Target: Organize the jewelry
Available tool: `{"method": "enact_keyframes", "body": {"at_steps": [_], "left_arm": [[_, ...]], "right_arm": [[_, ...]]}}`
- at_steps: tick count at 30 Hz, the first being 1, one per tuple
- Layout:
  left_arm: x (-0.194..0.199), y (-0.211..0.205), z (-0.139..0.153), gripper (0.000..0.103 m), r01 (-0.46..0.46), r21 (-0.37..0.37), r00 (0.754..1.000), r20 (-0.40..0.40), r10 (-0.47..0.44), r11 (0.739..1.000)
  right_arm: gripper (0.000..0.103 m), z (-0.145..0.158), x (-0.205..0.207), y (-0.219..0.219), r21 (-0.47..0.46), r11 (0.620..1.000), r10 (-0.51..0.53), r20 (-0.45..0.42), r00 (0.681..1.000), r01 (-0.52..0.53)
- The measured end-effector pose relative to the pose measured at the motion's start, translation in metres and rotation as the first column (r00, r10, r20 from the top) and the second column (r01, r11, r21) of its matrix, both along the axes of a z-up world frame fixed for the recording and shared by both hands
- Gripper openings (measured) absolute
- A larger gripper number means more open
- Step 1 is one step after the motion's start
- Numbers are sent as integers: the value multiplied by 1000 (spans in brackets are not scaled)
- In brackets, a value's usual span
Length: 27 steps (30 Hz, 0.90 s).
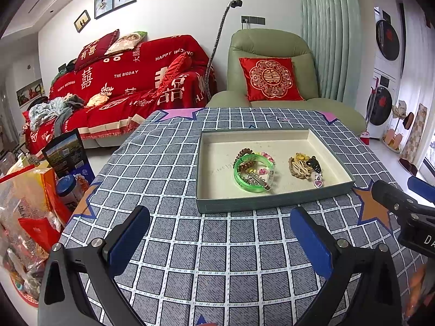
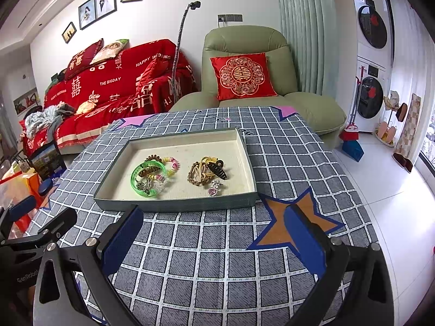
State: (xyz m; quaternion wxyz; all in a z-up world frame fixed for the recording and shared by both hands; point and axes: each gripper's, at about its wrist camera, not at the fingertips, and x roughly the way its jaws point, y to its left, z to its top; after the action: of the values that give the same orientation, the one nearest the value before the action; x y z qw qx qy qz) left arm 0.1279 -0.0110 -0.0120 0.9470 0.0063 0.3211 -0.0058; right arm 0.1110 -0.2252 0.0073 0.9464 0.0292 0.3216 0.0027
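With the left gripper (image 1: 217, 233) and right gripper (image 2: 214, 233) both held spread and empty above the desk (image 1: 231, 258), the tangled jewelry (image 2: 176, 172) is noted mid-frame in the tray (image 2: 174, 203), where several pieces could be snagged together.

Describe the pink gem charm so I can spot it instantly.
Find the shallow grey-green cardboard tray on the checked tablecloth. In its right-hand pile, nearest the front wall, lies the small silver charm with a pink heart-shaped gem. It is the only sparkly piece, below the black plastic claw clip.
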Motion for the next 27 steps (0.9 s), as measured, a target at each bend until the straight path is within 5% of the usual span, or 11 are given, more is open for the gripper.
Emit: {"method": "enact_keyframes", "body": {"at_steps": [27], "left_arm": [[1, -4, 0, 103, 8, 6, 1000, -8, -8, 1000]], "right_arm": [[103, 1, 1, 2, 3, 1000, 4, 0, 1000, -4]]}}
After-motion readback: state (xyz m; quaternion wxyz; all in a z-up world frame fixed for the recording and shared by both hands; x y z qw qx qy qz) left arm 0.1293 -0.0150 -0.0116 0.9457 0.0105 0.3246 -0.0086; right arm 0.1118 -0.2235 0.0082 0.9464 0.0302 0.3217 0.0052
